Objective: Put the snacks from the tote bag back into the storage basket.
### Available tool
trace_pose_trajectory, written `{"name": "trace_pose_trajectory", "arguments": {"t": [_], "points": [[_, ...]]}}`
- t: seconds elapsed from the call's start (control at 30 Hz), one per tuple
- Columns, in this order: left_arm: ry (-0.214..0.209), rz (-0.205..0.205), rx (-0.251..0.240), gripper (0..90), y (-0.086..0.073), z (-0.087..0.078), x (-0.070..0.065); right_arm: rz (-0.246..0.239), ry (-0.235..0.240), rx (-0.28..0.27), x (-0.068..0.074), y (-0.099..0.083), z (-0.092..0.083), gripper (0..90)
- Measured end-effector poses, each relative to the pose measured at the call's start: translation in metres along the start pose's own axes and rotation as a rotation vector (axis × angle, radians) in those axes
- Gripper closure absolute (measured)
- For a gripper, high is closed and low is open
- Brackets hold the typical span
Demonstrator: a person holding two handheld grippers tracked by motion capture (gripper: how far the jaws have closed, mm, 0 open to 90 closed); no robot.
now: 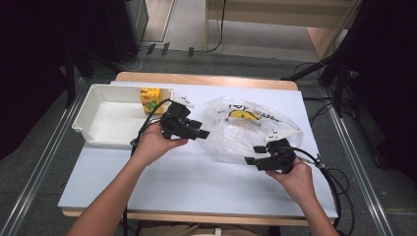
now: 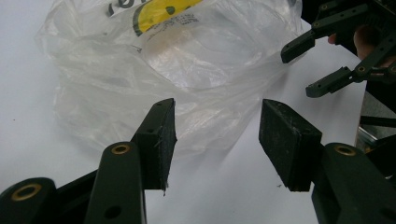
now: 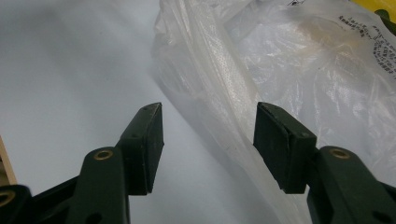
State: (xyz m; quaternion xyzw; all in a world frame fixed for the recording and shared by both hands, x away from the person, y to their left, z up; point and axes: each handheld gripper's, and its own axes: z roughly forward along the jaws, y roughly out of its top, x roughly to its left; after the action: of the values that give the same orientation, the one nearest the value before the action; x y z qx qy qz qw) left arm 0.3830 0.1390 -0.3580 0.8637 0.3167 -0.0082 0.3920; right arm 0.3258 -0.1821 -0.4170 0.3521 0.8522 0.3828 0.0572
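A clear plastic bag [image 1: 246, 130] with a yellow and black print lies crumpled on the white table [image 1: 196, 182], right of centre. My left gripper [image 1: 199, 130] is open just left of the bag, its jaws pointing at it; in the left gripper view [image 2: 217, 133] the bag [image 2: 177, 70] lies close ahead with nothing between the pads. My right gripper [image 1: 253, 161] stands open at the bag's near edge. The right gripper view [image 3: 209, 140] has the bag's edge [image 3: 289, 84] running between the jaws, untouched. A yellow carton [image 1: 150, 100] stands in the white tray [image 1: 93, 110].
The white tray sits at the table's back left. Cables [image 1: 334, 182] trail off the right edge from my right gripper. My right gripper [image 2: 336, 51] also appears at the top right of the left gripper view. Floor rails run along both sides of the table.
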Motion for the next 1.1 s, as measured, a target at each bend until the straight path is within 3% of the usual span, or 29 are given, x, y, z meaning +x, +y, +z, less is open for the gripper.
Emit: {"name": "trace_pose_trajectory", "arguments": {"t": [0.3, 0.63, 0.8, 1.1], "points": [[-0.002, 0.044, -0.001, 47.3, -0.002, 0.011, -0.013, -0.006, -0.001, -0.004, 0.0, 0.0, 0.0, 44.0], [-0.025, 0.052, 0.022, 47.2, -0.009, 0.027, -0.023, -0.011, 0.002, -0.005, 0.001, 0.0, 0.0, 44.0], [-0.036, 0.057, 0.01, 47.0, -0.011, 0.031, -0.027, -0.012, 0.001, -0.006, 0.001, 0.0, 0.0, 44.0], [-0.043, 0.067, 0.032, 46.6, -0.017, 0.037, -0.027, -0.011, 0.003, -0.003, 0.002, 0.0, 0.0, 44.1]]}}
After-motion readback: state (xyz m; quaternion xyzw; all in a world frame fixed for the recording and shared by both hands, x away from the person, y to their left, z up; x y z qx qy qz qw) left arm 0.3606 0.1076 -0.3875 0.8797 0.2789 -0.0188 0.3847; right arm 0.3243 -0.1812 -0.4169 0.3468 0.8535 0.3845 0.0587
